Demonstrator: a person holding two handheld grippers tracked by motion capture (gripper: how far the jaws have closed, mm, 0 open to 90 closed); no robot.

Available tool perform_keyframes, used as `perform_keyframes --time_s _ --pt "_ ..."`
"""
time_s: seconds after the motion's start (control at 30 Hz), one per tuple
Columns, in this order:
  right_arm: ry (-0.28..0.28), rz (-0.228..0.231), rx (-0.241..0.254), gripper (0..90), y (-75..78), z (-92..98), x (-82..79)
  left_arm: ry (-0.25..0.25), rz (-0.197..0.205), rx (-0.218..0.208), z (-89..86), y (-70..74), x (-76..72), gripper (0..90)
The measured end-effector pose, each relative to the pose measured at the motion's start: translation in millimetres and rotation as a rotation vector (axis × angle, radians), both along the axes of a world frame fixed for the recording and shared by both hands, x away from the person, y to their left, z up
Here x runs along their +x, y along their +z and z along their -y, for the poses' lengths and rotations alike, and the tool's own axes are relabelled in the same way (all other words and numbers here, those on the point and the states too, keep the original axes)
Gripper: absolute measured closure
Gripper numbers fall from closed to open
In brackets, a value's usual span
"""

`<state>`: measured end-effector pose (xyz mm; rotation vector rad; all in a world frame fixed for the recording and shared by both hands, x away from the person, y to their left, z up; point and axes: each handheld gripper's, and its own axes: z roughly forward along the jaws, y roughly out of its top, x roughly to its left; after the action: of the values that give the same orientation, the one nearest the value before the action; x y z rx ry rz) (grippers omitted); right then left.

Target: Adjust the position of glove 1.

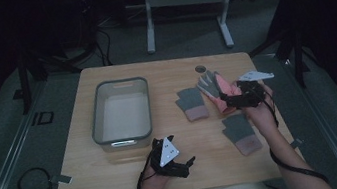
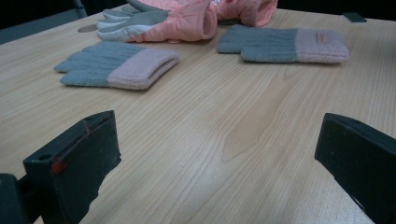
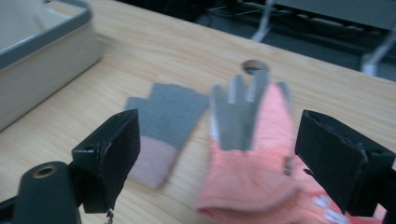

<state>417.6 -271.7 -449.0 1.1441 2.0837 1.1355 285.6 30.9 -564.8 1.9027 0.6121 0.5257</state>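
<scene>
Right now my right claw (image 1: pixel 238 98) hangs over the pink ski glove (image 1: pixel 216 91) on the right half of the bench (image 1: pixel 173 68), jaws spread wide and gripping nothing; in the right gripper view the glove's cuff lies between them and its grey fingers point away toward the round hole (image 3: pixel 254 66) in the bench top. I take this for the reach before a first grab, with the grey tub (image 1: pixel 121 110) on the left as the likely place for the gloves, though nothing lies in it that I can see. Two knit mitts lie flat close by, grey with pink cuffs: one (image 1: pixel 191 104) just left of the ski glove, the other (image 1: pixel 241 134) nearer me, below my right hand. A second pink glove seems bunched against the first, and I cannot tell where one ends and the other starts. My left claw (image 1: pixel 183 165) rests low at the near edge, also released, looking across bare wood at the mitts and holding nothing. Next, I judge, the right claw must drop until both jaws straddle the padded cuff, then close firmly enough to pinch the thick fabric without catching the neighbouring glove. The picture there is a little blurred, so I would settle before closing. After that comes a lift clear of the mitt and a carry leftward over the tub's rim.
</scene>
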Motion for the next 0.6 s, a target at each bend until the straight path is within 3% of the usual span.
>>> perform_keyframes --time_s 0.07,0.13,0.33,0.6 --pt "0.068 -0.011 0.059 13.1 -4.9 -6.7 4.0 -0.002 -0.001 -0.002 -0.1 0.0 0.0 0.0" --pt "0.103 -0.009 0.084 12.5 -10.1 -15.8 7.5 -0.003 -0.003 -0.005 -0.1 0.0 0.0 0.0" --pt "0.163 -0.025 0.052 14.6 -22.2 -39.0 14.6 -0.007 -0.004 -0.007 0.0 0.0 -0.2 0.0" --pt "0.188 -0.082 0.044 40.5 -40.1 -60.5 32.0 -0.012 -0.002 -0.01 0.1 -0.1 -0.2 0.0"
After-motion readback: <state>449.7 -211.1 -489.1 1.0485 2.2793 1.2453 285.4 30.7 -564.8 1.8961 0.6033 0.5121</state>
